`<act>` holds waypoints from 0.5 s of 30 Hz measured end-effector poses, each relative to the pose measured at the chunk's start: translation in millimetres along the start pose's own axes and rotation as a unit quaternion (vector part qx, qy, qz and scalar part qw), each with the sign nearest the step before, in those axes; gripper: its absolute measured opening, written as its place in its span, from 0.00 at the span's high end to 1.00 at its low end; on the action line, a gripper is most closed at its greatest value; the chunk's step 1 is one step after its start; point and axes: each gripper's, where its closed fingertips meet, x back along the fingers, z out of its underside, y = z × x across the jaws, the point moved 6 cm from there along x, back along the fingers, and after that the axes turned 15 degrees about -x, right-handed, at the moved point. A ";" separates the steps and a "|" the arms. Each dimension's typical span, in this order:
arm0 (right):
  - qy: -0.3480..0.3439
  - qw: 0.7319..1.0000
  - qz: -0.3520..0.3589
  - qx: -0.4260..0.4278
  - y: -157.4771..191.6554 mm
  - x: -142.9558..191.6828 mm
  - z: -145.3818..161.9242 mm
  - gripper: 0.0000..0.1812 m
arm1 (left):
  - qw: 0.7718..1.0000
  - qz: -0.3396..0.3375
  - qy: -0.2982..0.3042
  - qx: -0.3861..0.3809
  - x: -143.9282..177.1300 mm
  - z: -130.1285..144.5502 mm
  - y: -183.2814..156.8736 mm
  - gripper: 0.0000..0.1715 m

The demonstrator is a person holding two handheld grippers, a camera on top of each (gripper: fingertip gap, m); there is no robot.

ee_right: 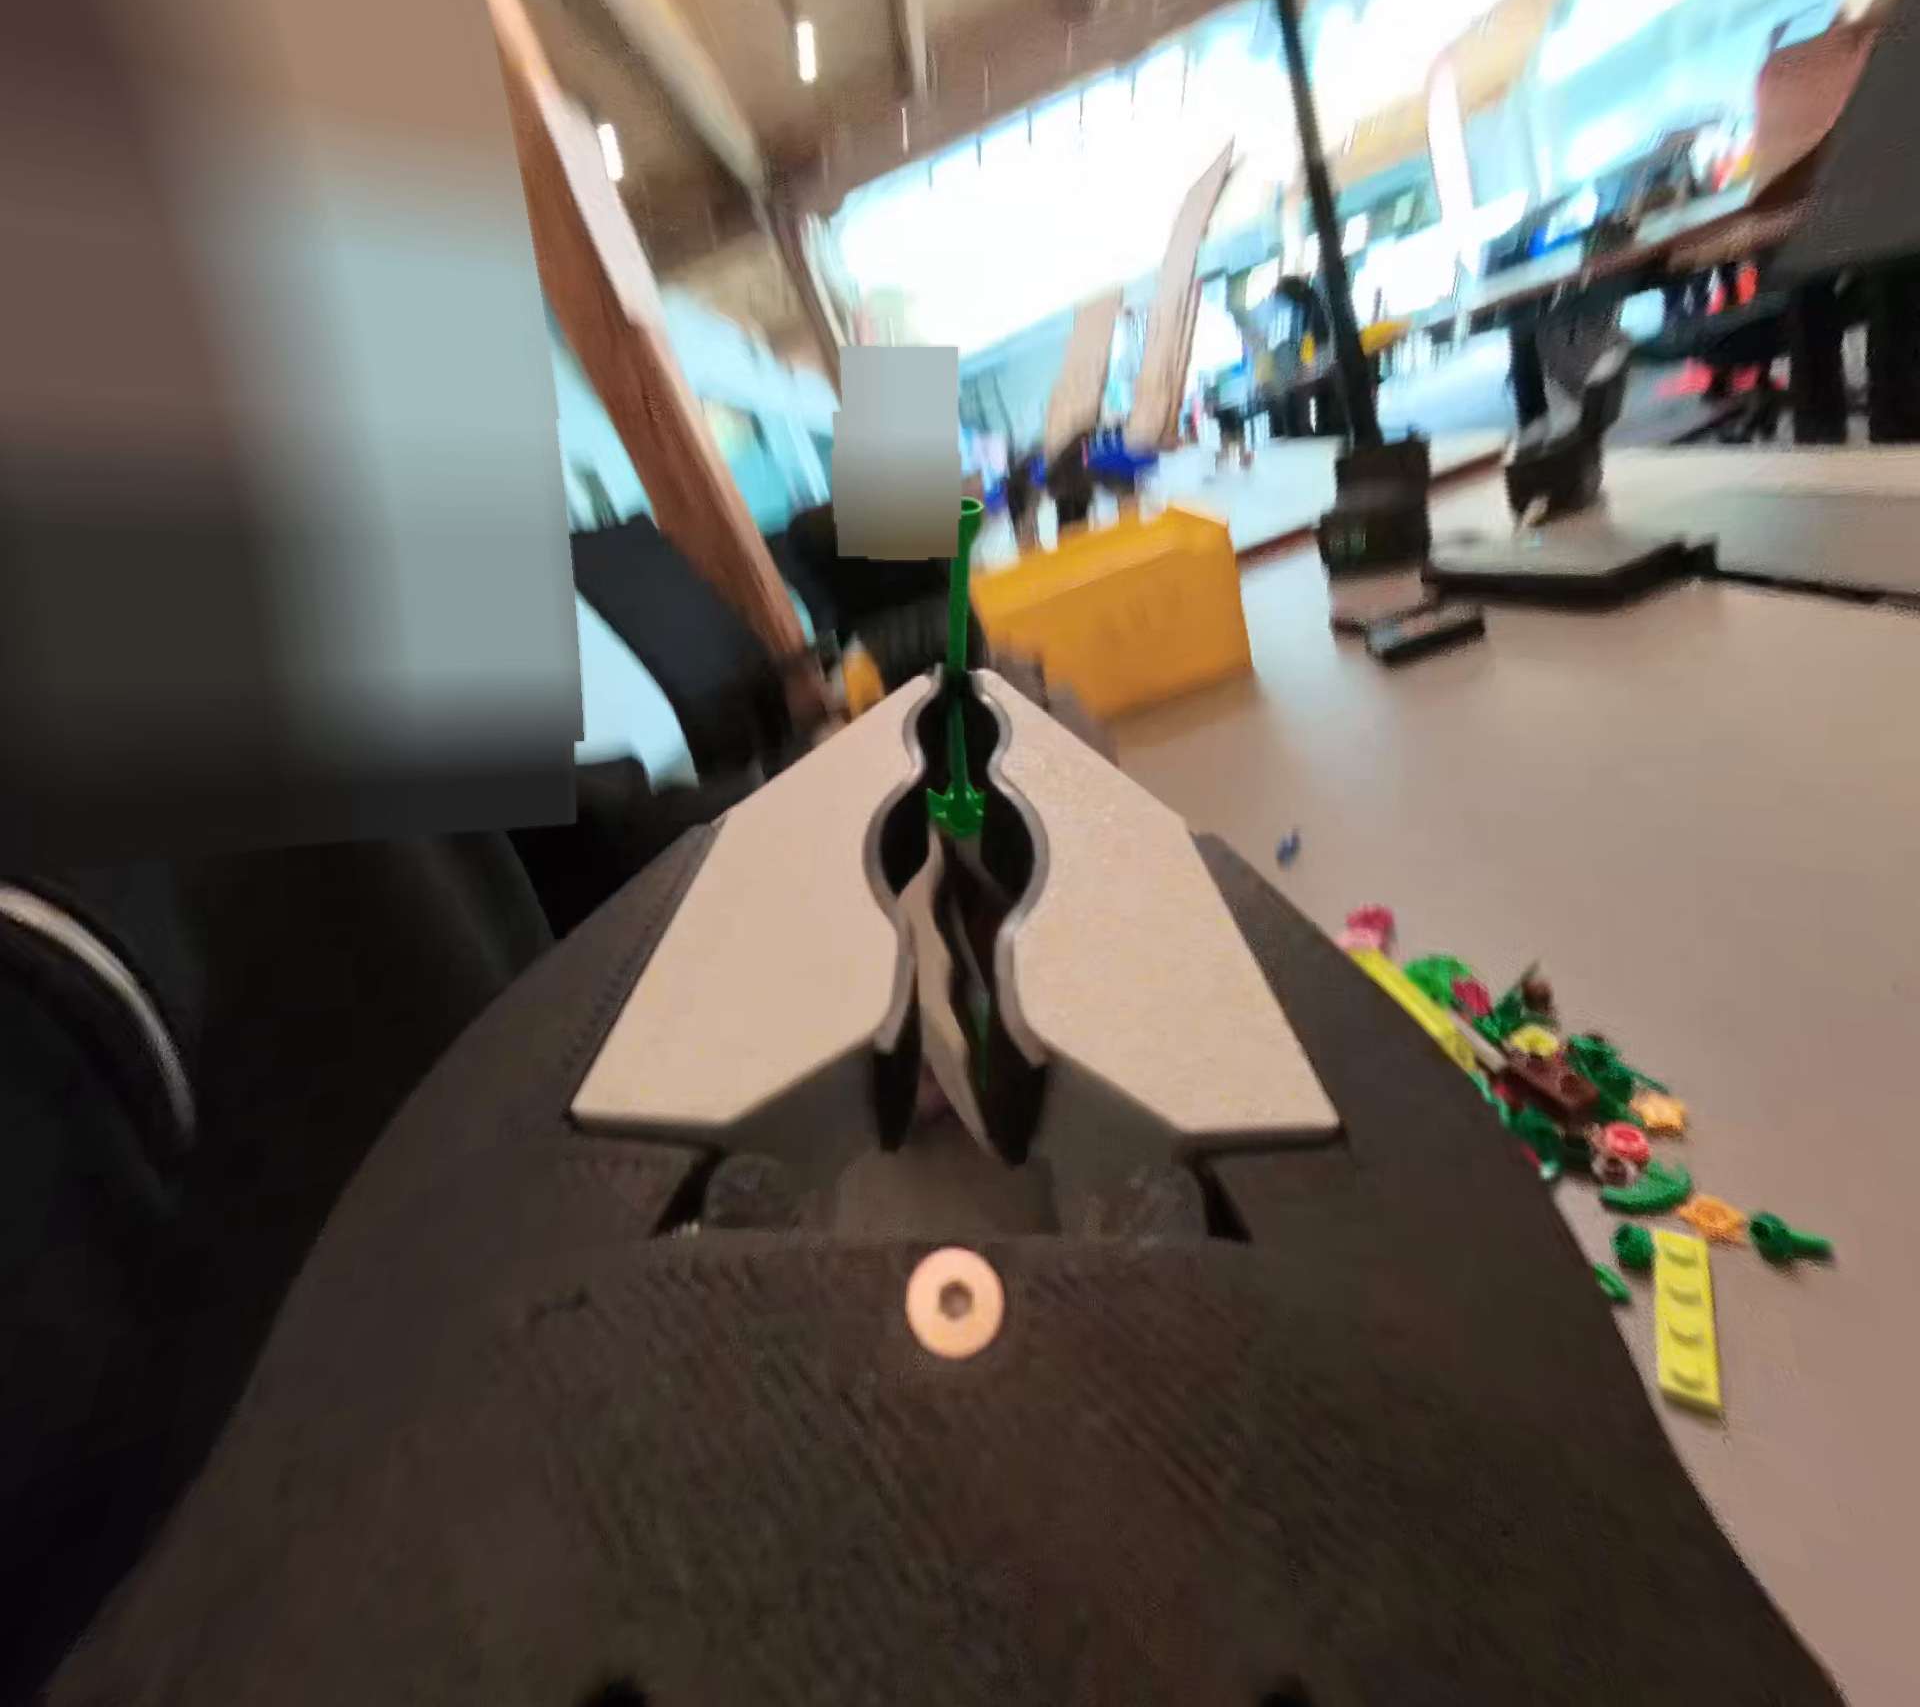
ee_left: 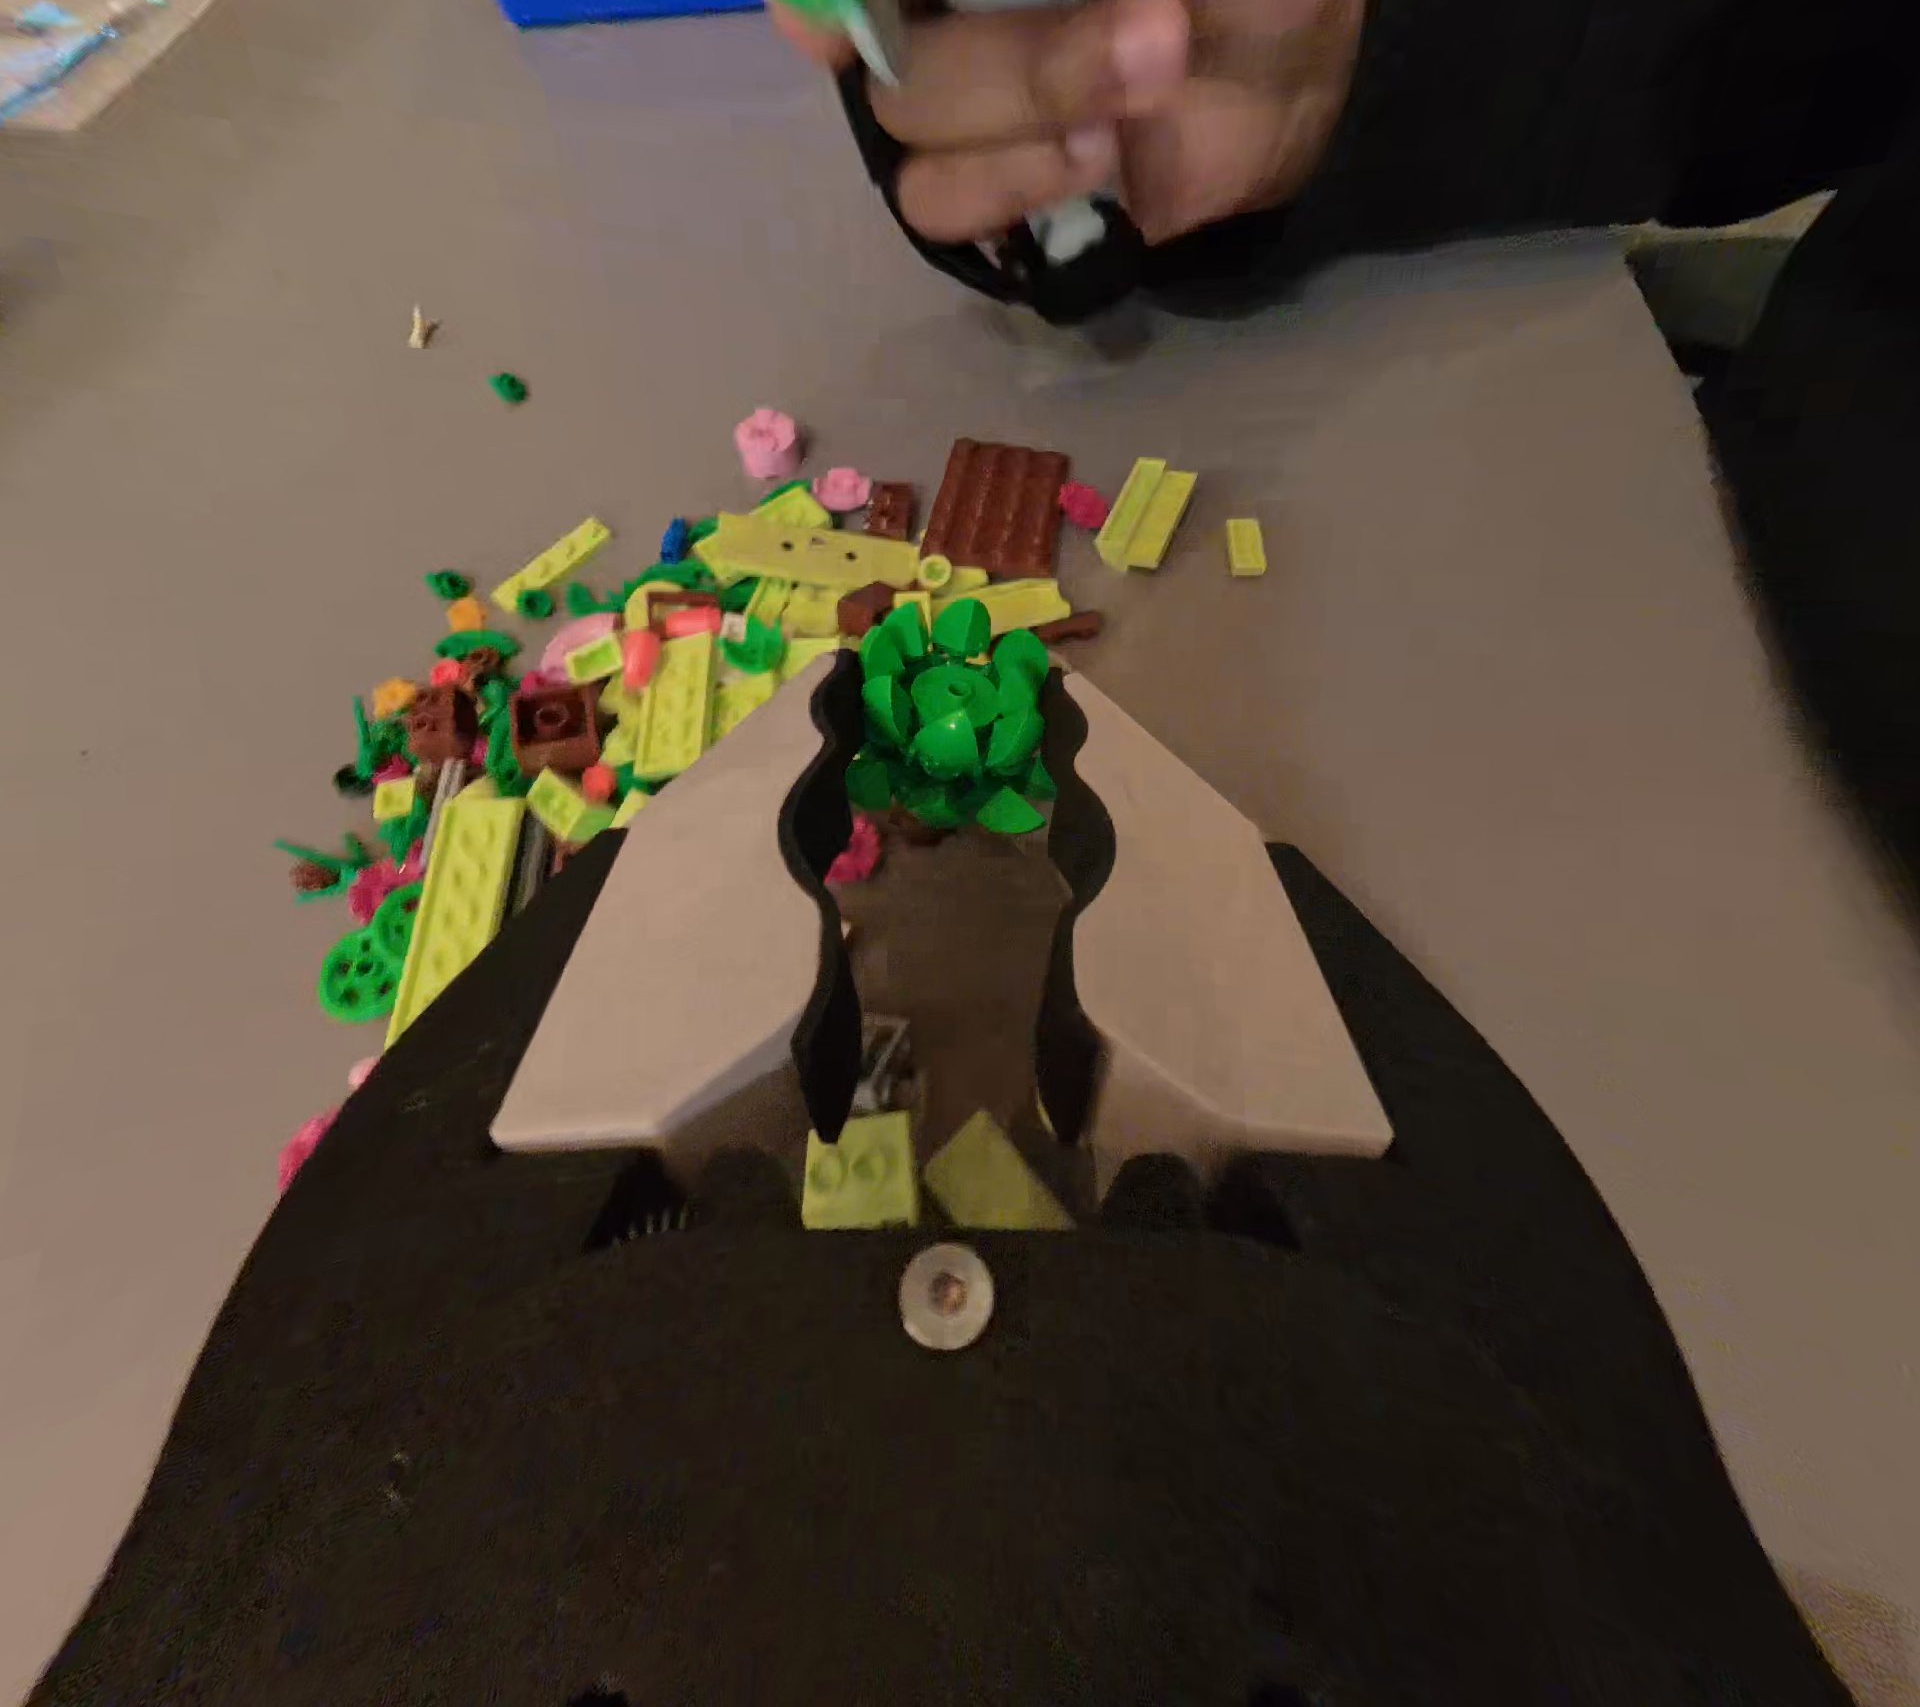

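Left gripper [ee_left: 951, 722] is clamped on a leafy green plant piece [ee_left: 951, 727] right over the brick pile [ee_left: 644, 681] on the grey table [ee_left: 312, 307]. Right gripper [ee_right: 958, 701], lifted well clear, pinches a thin green stem [ee_right: 961, 618]; yellow bin [ee_right: 1122, 618] behind.

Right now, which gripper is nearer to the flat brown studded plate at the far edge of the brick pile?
Left. The left gripper sits low at the pile, just short of the flat brown studded plate. The right gripper is raised well above the grey table, away from it.
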 end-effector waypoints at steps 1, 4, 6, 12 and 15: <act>-0.027 0.999 0.006 -0.017 -0.9 9.0 -12.0 1.00 | 0.999 0.003 -0.037 -0.004 0.4 -9.1 -3.4 0.82; -0.039 0.998 0.054 0.010 -10.9 26.8 -26.2 1.00 | 0.995 0.008 -0.100 0.024 9.3 -30.0 -3.8 0.82; -0.038 0.998 0.045 -0.009 -13.2 28.0 -27.8 1.00 | 0.995 -0.030 -0.098 0.008 15.6 -31.2 2.0 0.82; 0.008 0.998 0.034 -0.046 -23.4 14.4 -7.0 1.00 | 0.999 -0.022 -0.045 0.014 10.8 -16.9 3.7 0.81; 0.028 0.997 0.037 -0.060 -29.6 10.2 2.3 1.00 | 1.000 -0.001 -0.021 0.015 4.6 -8.9 -0.1 0.80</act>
